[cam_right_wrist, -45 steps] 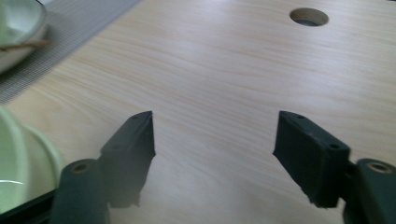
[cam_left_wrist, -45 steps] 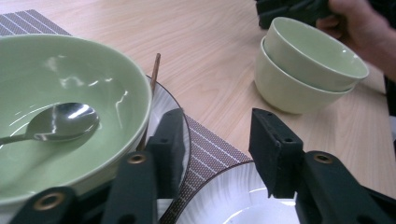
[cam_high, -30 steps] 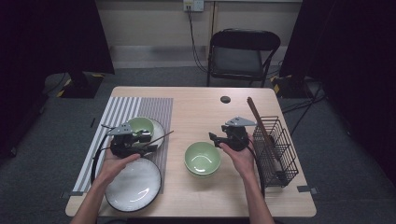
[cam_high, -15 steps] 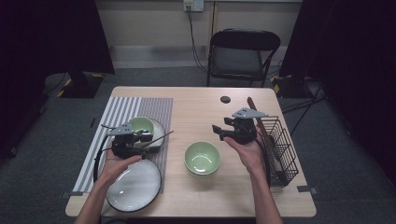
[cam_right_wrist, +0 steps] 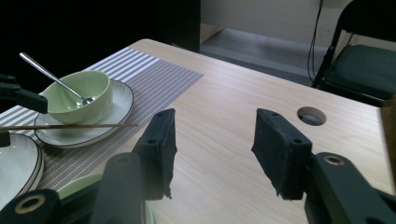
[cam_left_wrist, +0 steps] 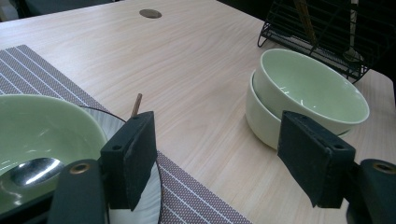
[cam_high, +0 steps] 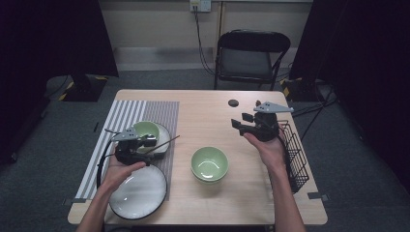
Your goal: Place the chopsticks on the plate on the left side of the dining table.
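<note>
The left tongs (cam_high: 151, 143) hover gaping and empty over the small green bowl (cam_high: 146, 130), which sits on a dark-rimmed plate (cam_high: 164, 137) on the striped placemat (cam_high: 128, 113), a spoon (cam_right_wrist: 52, 77) leaning in it and a chopstick (cam_right_wrist: 70, 125) across the plate's rim, likely a place setting being laid. The right tongs (cam_high: 240, 123) hang open too, holding nothing, above bare tabletop (cam_high: 203, 111) beside the wire rack (cam_high: 295, 154). Two stacked green bowls (cam_left_wrist: 308, 100) stand midway between the hands, an empty plate (cam_high: 138, 192) near the edge. Nothing blocks either reach.
</note>
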A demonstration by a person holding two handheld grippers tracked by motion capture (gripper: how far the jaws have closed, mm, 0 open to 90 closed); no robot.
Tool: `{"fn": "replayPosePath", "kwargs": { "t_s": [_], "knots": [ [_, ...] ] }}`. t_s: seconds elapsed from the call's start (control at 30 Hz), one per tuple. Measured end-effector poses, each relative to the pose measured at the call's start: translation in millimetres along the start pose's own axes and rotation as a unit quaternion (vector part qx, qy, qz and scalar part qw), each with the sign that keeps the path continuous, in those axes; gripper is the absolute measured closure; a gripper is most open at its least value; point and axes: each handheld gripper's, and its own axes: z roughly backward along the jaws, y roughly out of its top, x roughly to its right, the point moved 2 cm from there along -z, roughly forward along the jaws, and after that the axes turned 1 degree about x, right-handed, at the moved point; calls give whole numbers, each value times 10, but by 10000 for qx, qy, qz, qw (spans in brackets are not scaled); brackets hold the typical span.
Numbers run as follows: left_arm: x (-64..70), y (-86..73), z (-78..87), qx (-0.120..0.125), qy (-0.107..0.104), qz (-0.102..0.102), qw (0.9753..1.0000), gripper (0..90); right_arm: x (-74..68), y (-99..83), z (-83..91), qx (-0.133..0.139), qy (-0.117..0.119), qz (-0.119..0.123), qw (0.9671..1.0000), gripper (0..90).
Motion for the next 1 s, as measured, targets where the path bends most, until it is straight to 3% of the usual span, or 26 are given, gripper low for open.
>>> {"fn": "replayPosePath", "kwargs": {
  "t_s": [0.2, 0.4, 0.63, 1.0],
  "knots": [
    [1, -2, 4, -92, 26, -48, 9999, 271, 152, 30, 100, 24, -84, -125, 9999, 513],
    [-23, -9, 23, -8, 69, -21, 10000, 269, 341, 29, 172, 89, -96, -270, 9995, 548],
    [-6, -11, -4, -60, 41, -35, 10000, 268, 577, -60, 209, -74, -389, -443, 9982, 539],
    [-29, -21, 16, -89, 87, -18, 9999, 268, 702, -126, 125, -178, -528, -470, 9973, 573]
  ]
}}
